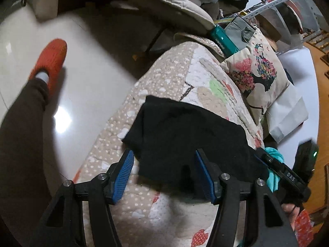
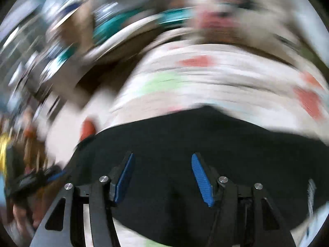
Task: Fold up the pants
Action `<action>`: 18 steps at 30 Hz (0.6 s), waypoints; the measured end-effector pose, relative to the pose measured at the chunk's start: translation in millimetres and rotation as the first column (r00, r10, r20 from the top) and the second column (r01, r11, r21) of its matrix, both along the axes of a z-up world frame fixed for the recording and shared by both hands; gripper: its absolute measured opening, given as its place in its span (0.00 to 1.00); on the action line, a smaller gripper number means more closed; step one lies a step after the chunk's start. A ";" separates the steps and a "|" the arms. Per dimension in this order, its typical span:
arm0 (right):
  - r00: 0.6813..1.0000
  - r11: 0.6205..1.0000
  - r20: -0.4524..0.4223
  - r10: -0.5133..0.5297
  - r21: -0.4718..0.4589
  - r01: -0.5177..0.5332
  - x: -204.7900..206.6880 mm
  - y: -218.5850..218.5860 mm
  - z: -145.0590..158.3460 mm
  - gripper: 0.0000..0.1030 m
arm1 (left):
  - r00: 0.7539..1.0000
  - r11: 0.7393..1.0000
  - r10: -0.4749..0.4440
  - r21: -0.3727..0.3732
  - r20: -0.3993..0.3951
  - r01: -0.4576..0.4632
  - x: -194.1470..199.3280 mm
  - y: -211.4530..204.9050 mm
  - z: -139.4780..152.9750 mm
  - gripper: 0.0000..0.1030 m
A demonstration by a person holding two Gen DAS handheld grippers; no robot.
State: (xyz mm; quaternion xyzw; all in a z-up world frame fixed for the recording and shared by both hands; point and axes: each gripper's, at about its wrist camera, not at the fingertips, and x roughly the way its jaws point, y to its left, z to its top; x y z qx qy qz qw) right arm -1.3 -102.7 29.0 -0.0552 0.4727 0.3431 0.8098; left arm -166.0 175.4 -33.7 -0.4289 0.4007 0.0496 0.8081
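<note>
Heart-patterned quilt under black pants, beside glossy tiled floor.

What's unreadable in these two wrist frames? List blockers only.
- Right wrist view: everything beyond the black folded pants is motion-smeared; the patterned quilt's print and the clutter behind it can't be made out.
- Left wrist view: the pants' near edge is hidden behind the open left gripper.
- Left wrist view: the right gripper is cut by the frame edge, and its jaws are hidden.

Pants matt black cloth; quilt stitched, textured; floor glossy tile.
</note>
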 end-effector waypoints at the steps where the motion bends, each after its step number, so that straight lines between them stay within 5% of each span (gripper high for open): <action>1: 0.996 0.996 -0.007 0.087 -0.023 -0.088 -4.5 26.7 0.2 0.61 | 1.000 1.000 -0.002 -0.012 -0.003 0.002 2.3 -0.7 -6.4 0.58; 5: 0.940 0.932 -0.045 0.337 -0.129 -0.340 -12.9 125.3 -9.4 0.61 | 1.000 0.997 -0.007 -0.079 -0.014 0.005 8.8 -2.3 -29.7 0.58; 9: 0.875 0.840 -0.068 0.479 -0.253 -0.479 -14.9 195.3 -31.5 0.61 | 1.000 0.998 -0.011 -0.066 0.026 0.012 14.3 0.9 -35.4 0.63; 12: 0.824 0.760 -0.101 0.558 -0.339 -0.555 -13.3 230.3 -57.9 0.61 | 0.999 0.997 -0.007 -0.078 0.049 0.011 18.0 7.8 -41.7 0.63; 18: 0.760 0.661 -0.155 0.631 -0.404 -0.632 -8.6 274.4 -94.0 0.62 | 0.997 0.993 0.006 -0.121 0.079 0.003 17.1 16.8 -52.0 0.63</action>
